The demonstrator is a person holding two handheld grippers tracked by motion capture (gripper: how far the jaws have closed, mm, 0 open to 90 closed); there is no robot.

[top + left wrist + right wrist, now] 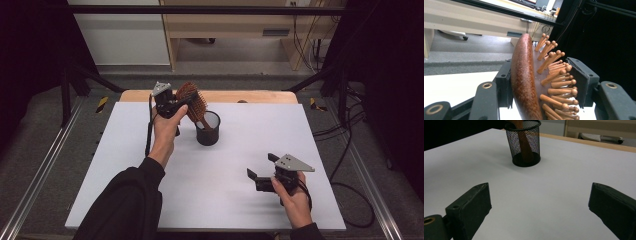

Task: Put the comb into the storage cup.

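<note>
A brown wooden hairbrush [192, 101] with round-tipped wooden bristles stands tilted, its handle down inside a black mesh cup [208, 128] near the table's middle back. My left gripper [172, 105] is shut on the brush head [526, 82]; one jaw presses its smooth back, the other its bristles [559, 85]. In the right gripper view the mesh cup [525, 143] stands ahead with the brush handle [524, 145] leaning inside it. My right gripper [261, 170] rests low near the table's front right, open, nothing between its jaws [539, 212].
The white table surface [240, 150] lies bare around the cup. A wooden edge [250, 96] runs along the far side, with a pale desk [230, 30] and cables beyond. Metal rails flank the table left and right.
</note>
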